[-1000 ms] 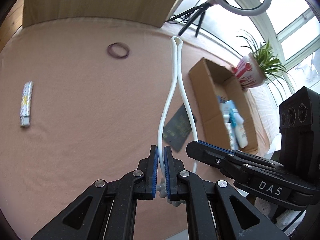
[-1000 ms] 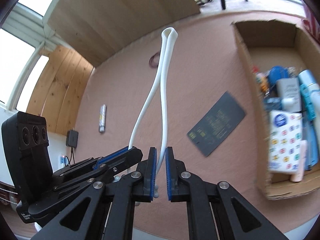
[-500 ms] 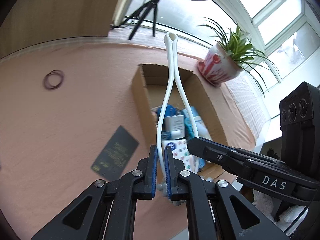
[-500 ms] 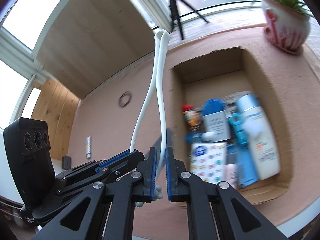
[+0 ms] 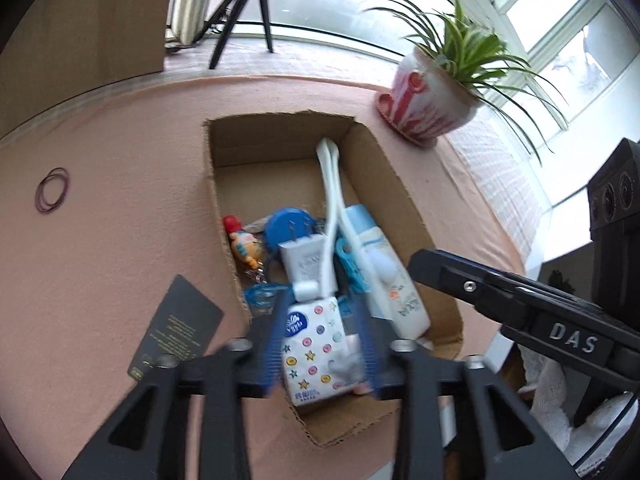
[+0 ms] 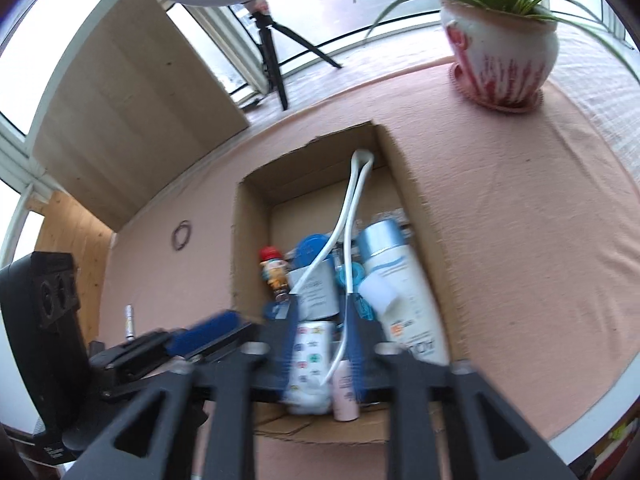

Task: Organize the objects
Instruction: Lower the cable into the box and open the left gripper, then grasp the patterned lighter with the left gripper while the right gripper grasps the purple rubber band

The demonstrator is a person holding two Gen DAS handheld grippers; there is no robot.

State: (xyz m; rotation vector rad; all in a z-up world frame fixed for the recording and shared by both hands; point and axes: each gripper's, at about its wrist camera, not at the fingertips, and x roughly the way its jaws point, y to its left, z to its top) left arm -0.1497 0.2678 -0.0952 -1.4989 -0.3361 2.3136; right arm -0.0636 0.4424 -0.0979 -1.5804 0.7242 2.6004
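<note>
Cable: we found the white cable [image 5: 331, 216] folded double and lying in the cardboard box [image 5: 224, 216], its bend at the box's 12 o'clock end, its plugs toward 6 o'clock.
Left gripper [image 5: 320, 340]: jaws spread wide and blurred, holding nothing, over the box's 6 o'clock end.
Right gripper [image 6: 322, 344]: jaws likewise wide; one cable end passed between them, seemingly loose. We could not tell if it touched a pad.
Box contents: tissue pack [image 5: 310, 350], white bottle [image 5: 380, 268], blue round lid [image 5: 286, 226], small figurine [image 5: 242, 242], white charger [image 5: 306, 260], all packed toward 6 o'clock.
Done: we judged the cable delivered, with several items already boxed.
Left: dark card [image 5: 176, 326] just beside the box at 9 o'clock; rubber bands [image 5: 52, 196] well apart at 10 o'clock; a small tube [image 6: 130, 322] far out at 9 o'clock.
Surface: pink cloth [image 5: 120, 220] over the table.
Room: potted plant [image 5: 436, 92] at 1 o'clock, tripod [image 5: 240, 4] at 12 o'clock by bright windows, wooden panel [image 6: 132, 108] at 11 o'clock.
</note>
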